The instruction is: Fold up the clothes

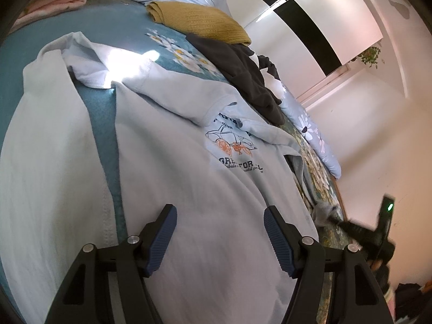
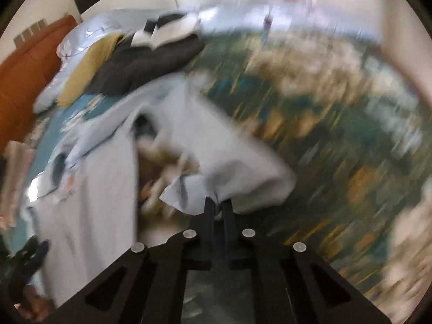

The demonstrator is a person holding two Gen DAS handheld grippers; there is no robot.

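Between the pressed-together fingers of the right gripper (image 2: 218,202) a sleeve end of the pale blue sweatshirt (image 1: 172,145) is pinched, the left gripper (image 1: 220,232) is held spread just over its body, spread on the floral bedspread (image 1: 32,54) near a dark garment (image 1: 243,73)

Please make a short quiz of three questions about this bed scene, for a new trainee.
1. True or false: the left gripper is clamped on the light blue sweatshirt.
2. What does the right gripper pinch? A) mustard knit B) sweatshirt cloth C) dark garment
3. Fill in: the mustard knit lies beside a ___ garment.

Key: 1 false, its jaws stand open above it; 2 B; 3 dark.
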